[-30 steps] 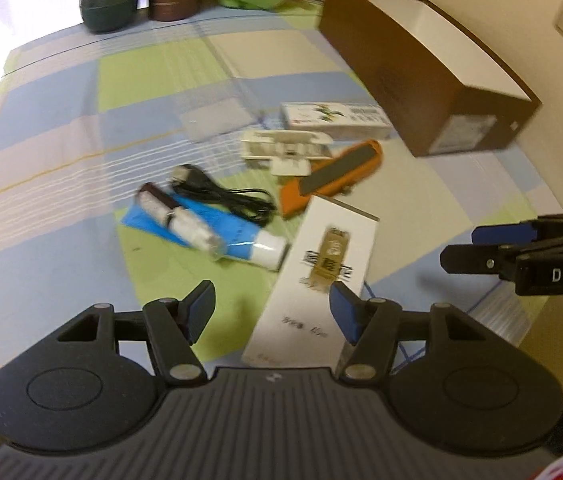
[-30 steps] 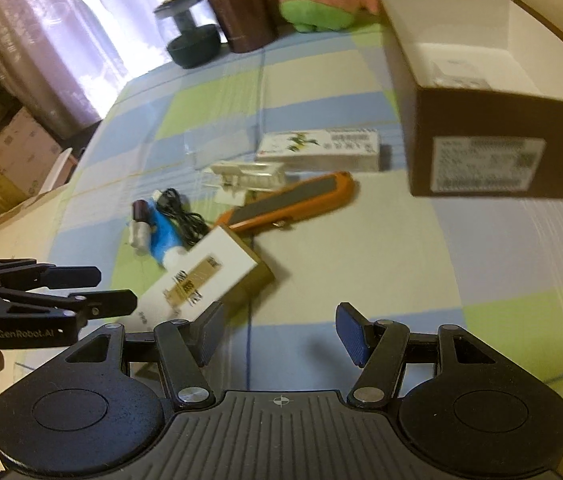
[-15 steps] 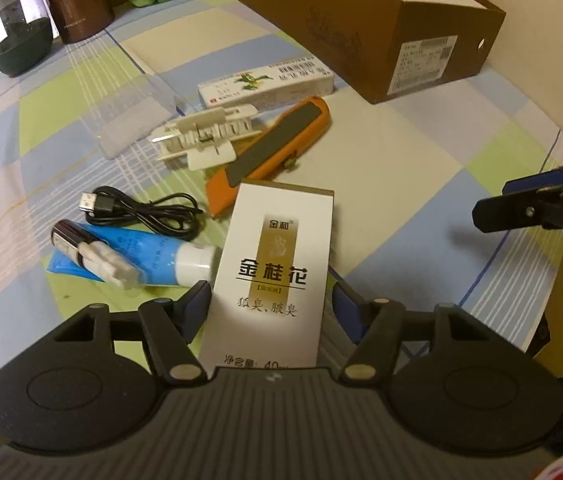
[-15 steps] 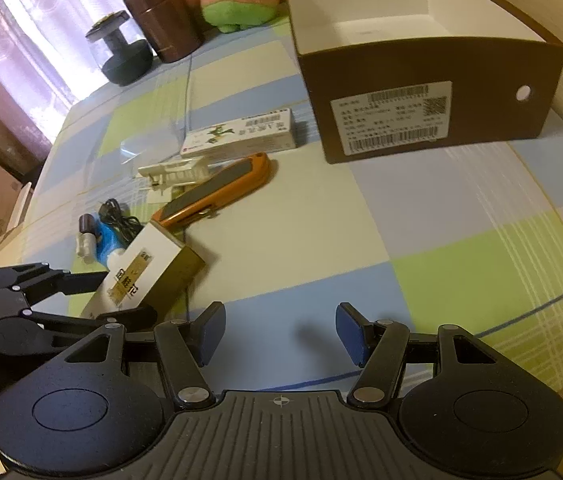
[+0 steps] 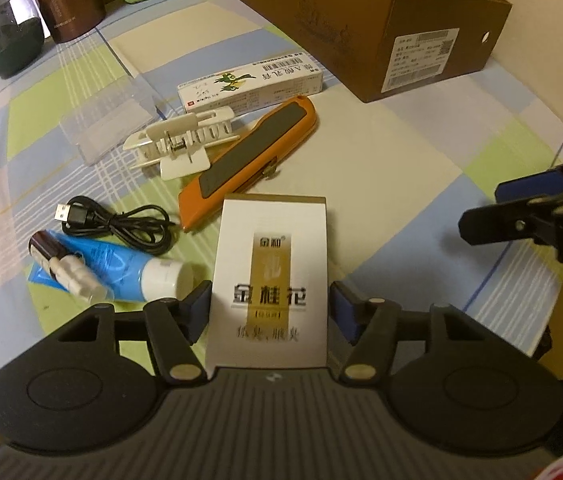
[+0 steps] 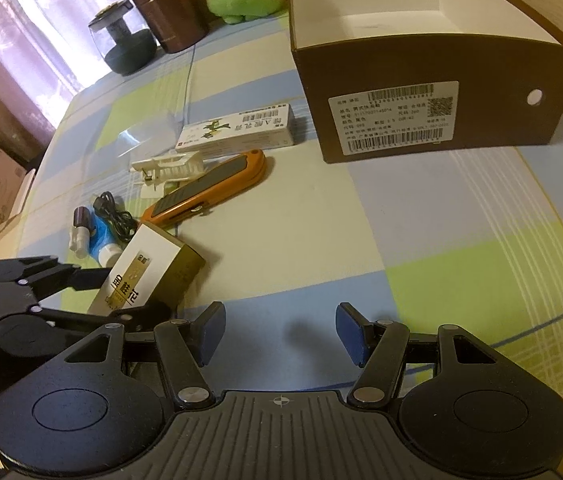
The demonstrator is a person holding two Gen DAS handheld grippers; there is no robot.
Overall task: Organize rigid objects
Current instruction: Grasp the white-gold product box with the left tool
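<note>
Two jaws straddling white-and-gold carton [image 5: 271,276], on tablecloth [image 5: 381,168] beside orange knife [image 5: 247,164].
Left gripper [image 5: 269,306] apart, not yet clamped; right gripper [image 6: 279,334] apart, empty. Light, stiff, crushable cardboard: best pinched across long sides.

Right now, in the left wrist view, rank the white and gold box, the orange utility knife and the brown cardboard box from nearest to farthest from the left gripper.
1. White and gold box: between the left gripper's fingers.
2. Orange utility knife: just beyond it, slightly left.
3. Brown cardboard box: far back, to the right.
</note>
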